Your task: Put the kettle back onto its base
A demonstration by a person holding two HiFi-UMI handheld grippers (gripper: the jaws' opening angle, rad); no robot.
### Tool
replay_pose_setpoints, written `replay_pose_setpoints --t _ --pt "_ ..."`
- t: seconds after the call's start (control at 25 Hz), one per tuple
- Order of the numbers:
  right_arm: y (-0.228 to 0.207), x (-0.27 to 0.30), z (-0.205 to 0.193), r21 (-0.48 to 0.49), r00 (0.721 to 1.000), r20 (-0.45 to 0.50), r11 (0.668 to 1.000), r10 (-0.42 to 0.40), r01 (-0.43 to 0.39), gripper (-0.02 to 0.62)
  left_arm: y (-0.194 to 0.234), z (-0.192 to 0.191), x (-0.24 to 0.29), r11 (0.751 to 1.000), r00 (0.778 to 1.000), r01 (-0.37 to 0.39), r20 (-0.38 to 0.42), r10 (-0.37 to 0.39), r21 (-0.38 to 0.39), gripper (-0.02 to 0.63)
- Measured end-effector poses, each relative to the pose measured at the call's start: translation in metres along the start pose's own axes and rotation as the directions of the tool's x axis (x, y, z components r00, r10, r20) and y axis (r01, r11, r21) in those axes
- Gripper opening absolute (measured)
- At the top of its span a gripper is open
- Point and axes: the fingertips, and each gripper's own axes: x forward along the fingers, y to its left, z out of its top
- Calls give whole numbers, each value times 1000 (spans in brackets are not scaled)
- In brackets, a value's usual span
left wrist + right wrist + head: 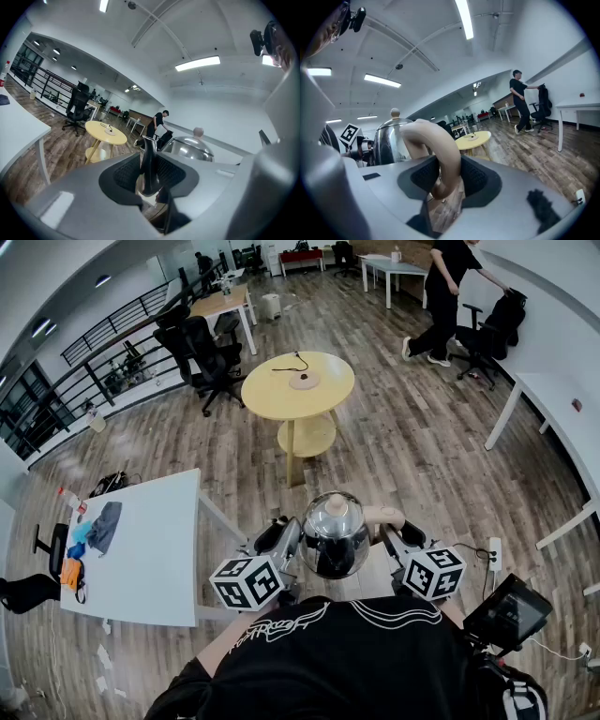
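Observation:
A round steel kettle [333,535] with a small knob on its lid hangs in the air just in front of me, held from both sides. My left gripper [291,545] is shut on the kettle's dark spout [149,164]. The right gripper [389,538] is shut on its curved beige handle [436,145]. The steel body [386,140] shows beyond the handle, and the lid dome [190,147] beyond the spout. The kettle's base [303,382], a flat disc with a black cord, lies on the round yellow table [323,395] farther ahead.
A white desk [150,549] stands at my left. Black office chairs [202,348] are behind the yellow table. A person [441,296] walks at the far right near a white table [553,399]. A power strip [494,554] lies on the wooden floor.

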Motion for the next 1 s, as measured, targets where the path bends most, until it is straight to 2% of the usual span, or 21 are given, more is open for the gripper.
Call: replay_pose_setpoints --t 0.2,0.44,0.64,0.84,1.0 --pt "-11 19 2 -5 1000 3 1000 4 -4 140 12 1 16 1000 1000 2 -1 -2 -9 107" --pt "-39 77 15 -3 1000 -13 1000 -29 29 140 48 17 73 999 999 28 -22 -28 -31 107" --pt "-79 149 24 21 996 -44 997 -76 77 140 97 34 151 997 996 45 -73 -49 -62 107" --pt "-118 252 51 55 994 -57 994 -96 99 141 157 78 242 997 991 53 -121 -59 -55 107" --pt "-149 323 74 74 993 -56 992 -100 104 141 196 115 310 997 990 63 -122 -67 -34 107"
